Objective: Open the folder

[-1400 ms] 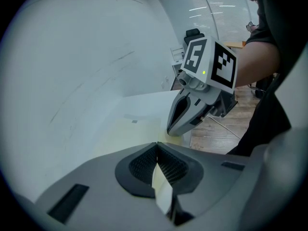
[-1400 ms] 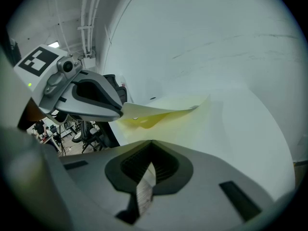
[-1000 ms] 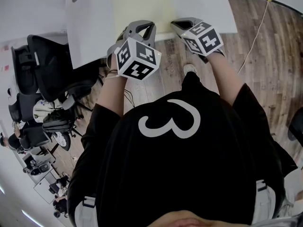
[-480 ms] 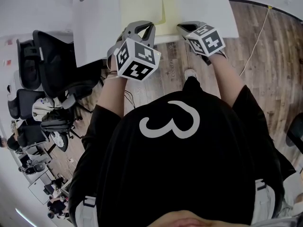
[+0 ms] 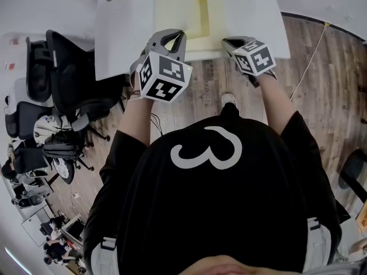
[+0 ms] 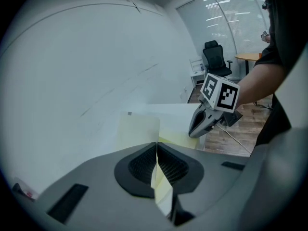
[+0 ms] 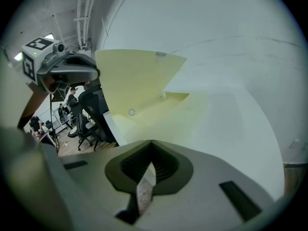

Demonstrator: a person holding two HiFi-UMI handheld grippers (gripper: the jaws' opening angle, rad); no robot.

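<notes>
Head camera steeply downward from above; both gripper cameras low, close, toward the shared folder.

1. A black short-sleeved shirt carries a white looped mark shaped like a 3.
2. Pale grey cloth with dark buckles shows at 7 and 5 o'clock in the head view.
3. A white shoe sits at 12 o'clock from the shirt.
4. The left gripper and right gripper have grey shells and black ribbed pads — each bears a white marker cube with black squares.

Far end of folder off-frame
</notes>
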